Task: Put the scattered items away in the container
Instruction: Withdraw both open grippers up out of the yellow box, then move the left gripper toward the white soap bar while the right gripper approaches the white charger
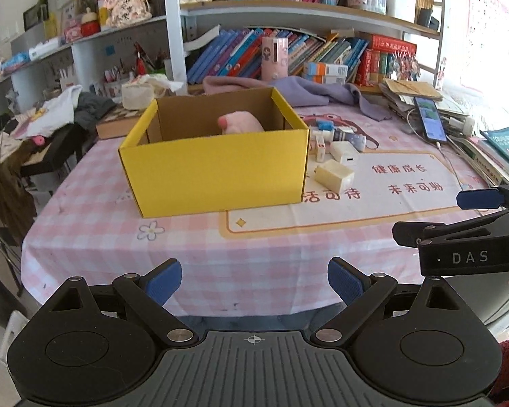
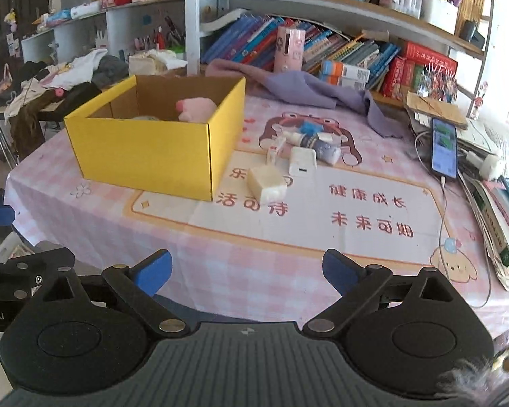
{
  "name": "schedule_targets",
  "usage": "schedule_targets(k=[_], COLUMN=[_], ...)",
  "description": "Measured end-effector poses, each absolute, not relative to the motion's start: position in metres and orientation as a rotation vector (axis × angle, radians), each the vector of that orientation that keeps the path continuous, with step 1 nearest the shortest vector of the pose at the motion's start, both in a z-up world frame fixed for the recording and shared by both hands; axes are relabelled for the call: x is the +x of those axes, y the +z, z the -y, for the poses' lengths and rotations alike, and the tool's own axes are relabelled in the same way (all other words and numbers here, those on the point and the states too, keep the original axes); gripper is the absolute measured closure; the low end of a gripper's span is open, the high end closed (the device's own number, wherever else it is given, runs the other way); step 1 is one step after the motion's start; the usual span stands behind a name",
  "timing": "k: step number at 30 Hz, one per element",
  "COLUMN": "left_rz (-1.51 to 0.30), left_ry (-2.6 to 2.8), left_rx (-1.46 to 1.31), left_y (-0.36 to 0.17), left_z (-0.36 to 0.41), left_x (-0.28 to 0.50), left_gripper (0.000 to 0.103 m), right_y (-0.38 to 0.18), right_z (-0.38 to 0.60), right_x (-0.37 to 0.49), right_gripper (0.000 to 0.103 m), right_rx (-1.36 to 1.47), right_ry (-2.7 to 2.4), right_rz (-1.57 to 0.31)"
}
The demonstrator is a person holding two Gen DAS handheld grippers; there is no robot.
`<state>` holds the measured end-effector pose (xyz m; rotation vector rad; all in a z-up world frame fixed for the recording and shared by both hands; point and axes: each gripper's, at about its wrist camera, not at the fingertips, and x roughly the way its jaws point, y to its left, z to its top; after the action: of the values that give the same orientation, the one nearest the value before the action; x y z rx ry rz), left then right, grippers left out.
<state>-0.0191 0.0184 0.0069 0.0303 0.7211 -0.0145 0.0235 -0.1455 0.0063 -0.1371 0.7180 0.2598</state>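
Observation:
A yellow cardboard box (image 1: 217, 169) (image 2: 146, 156) stands on the pink checked tablecloth with a pink plush toy (image 1: 241, 123) (image 2: 196, 108) inside. Right of the box lie a cream block (image 1: 334, 174) (image 2: 266, 183), a white charger (image 1: 344, 152) (image 2: 302, 162), a small tube (image 2: 322, 147) and other small white items (image 1: 320, 142). My left gripper (image 1: 254, 281) hangs open over the near table edge, nothing between its blue pads. My right gripper (image 2: 247, 273) is open too, empty, short of the cream block; its fingers (image 1: 478, 198) show at the right of the left wrist view.
A phone (image 2: 444, 147) on a cable lies at the right beside stacked books (image 2: 502, 224). Purple cloth (image 2: 308, 90) is draped behind the items. Bookshelves (image 1: 288, 54) line the back; clothes (image 1: 51, 115) pile up at the left.

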Motion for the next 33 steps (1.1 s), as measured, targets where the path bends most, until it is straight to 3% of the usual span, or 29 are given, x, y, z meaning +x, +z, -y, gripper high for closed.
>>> schedule_targets(k=[33], left_rz=[-0.857], left_ry=[-0.17], left_rx=[0.035], left_y=[-0.018], left_z=[0.036], left_x=[0.042], left_gripper=[0.008], right_y=[-0.014], right_z=[0.2], right_x=[0.054], right_gripper=[0.006], right_rx=[-0.141], right_ry=[0.128], right_rz=[-0.837])
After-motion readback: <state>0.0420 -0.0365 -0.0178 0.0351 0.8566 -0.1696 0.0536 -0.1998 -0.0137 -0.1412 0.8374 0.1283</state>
